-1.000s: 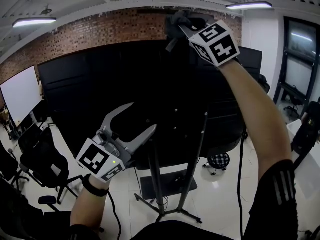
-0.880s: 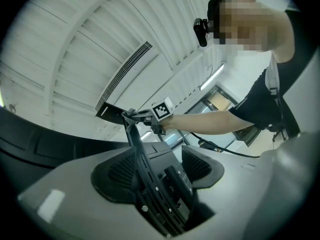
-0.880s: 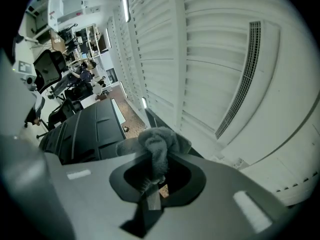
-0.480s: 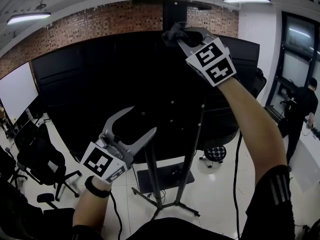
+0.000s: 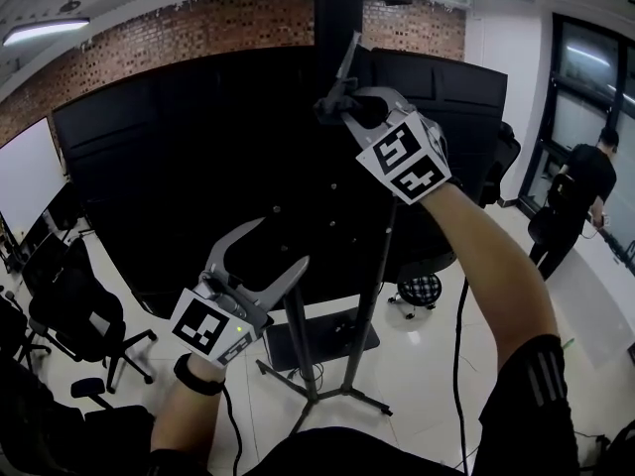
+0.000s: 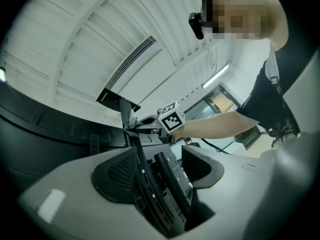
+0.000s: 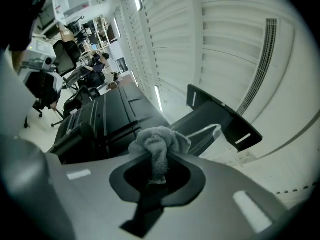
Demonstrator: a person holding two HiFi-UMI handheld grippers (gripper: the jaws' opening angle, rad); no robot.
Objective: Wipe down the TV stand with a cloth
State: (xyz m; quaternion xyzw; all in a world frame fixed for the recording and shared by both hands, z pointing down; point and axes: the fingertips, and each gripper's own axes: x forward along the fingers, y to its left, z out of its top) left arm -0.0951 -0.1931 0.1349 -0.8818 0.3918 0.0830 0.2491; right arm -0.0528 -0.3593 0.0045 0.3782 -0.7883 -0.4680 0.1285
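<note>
The TV stand [image 5: 369,284] is a black frame of slanted posts on splayed legs behind large black screens. My right gripper [image 5: 333,103] is raised high and shut on a grey cloth [image 5: 355,110], pressed against the stand's upper post just below its tip. In the right gripper view the cloth [image 7: 160,141] bunches out of the jaws of the right gripper [image 7: 157,173], in front of the stand's top bracket [image 7: 220,119]. My left gripper [image 5: 283,242] hangs lower left, open and empty. Its own view shows the left gripper [image 6: 160,170] with the stand's posts [image 6: 144,184] beyond the gap.
Office chairs [image 5: 84,320] stand at the left on the white tile floor. A black base plate [image 5: 322,340] lies under the stand, with a round stool [image 5: 417,291] and a hanging cable [image 5: 458,345] to its right. A person [image 5: 575,191] stands at far right.
My right gripper has slid down the stand's upper post with the cloth, so the post's tip now shows above it. The left gripper stays open in about the same place.
</note>
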